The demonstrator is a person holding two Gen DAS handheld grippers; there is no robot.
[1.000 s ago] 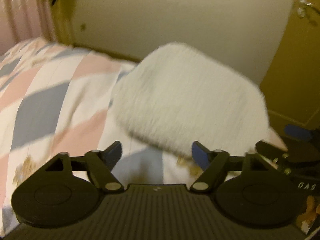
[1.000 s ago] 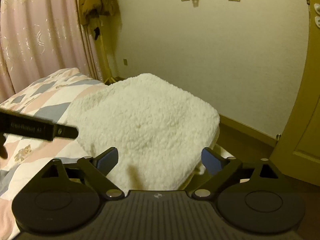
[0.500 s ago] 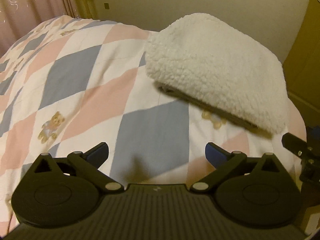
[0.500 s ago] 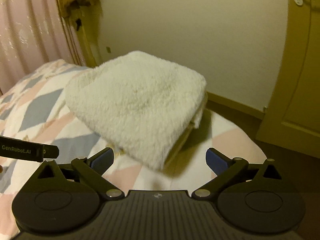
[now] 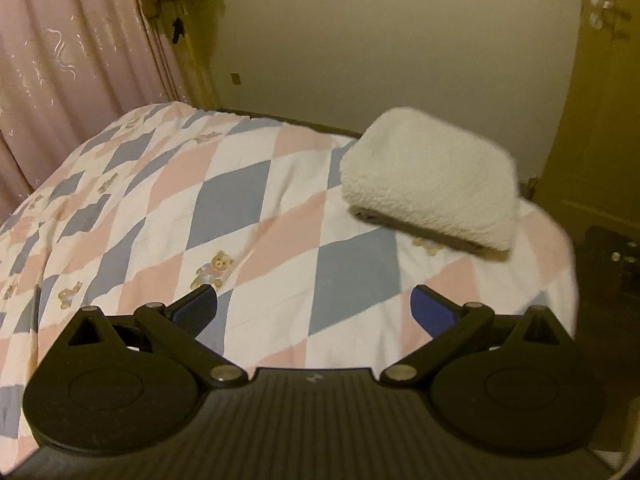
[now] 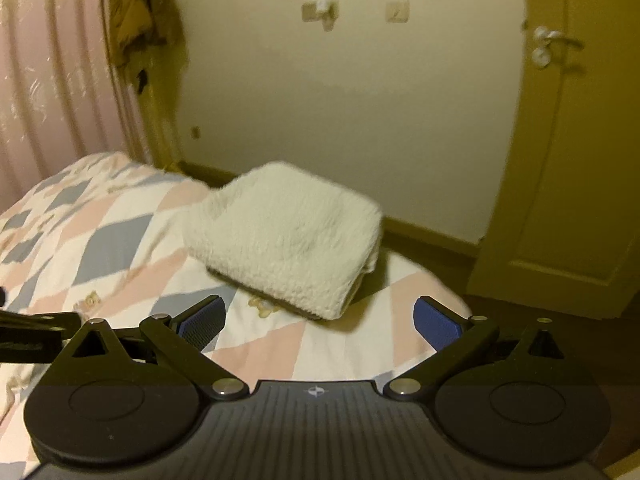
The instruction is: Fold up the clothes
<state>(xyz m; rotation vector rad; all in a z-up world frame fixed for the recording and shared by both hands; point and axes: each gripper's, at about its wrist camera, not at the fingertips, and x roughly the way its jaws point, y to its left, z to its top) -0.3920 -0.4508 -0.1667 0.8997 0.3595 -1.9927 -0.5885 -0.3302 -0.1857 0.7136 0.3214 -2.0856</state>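
Both grippers withdrawn from garment since earlier frames. Left gripper (image 5: 314, 306): jaws wide apart, empty. Right gripper (image 6: 318, 316): likewise. White fleece garment (image 5: 430, 184): folded bundle on quilted bed (image 5: 248, 216), two o'clock in left view. Folding apparently complete; nothing visibly left.

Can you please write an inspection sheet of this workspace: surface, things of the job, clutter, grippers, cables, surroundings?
Surface: bed with pink, grey-blue and white diamond-patterned quilt, teddy bear prints.
Job's things: white fluffy fleece garment, folded into a thick bundle, lying near the bed's corner.
Clutter: nothing seen.
Grippers: left gripper open, nothing between its jaws; right gripper open, empty; both apart from the garment.
Cables: nothing seen.
Surroundings: pink curtain, cream wall, brown jacket hanging, yellow-green door.
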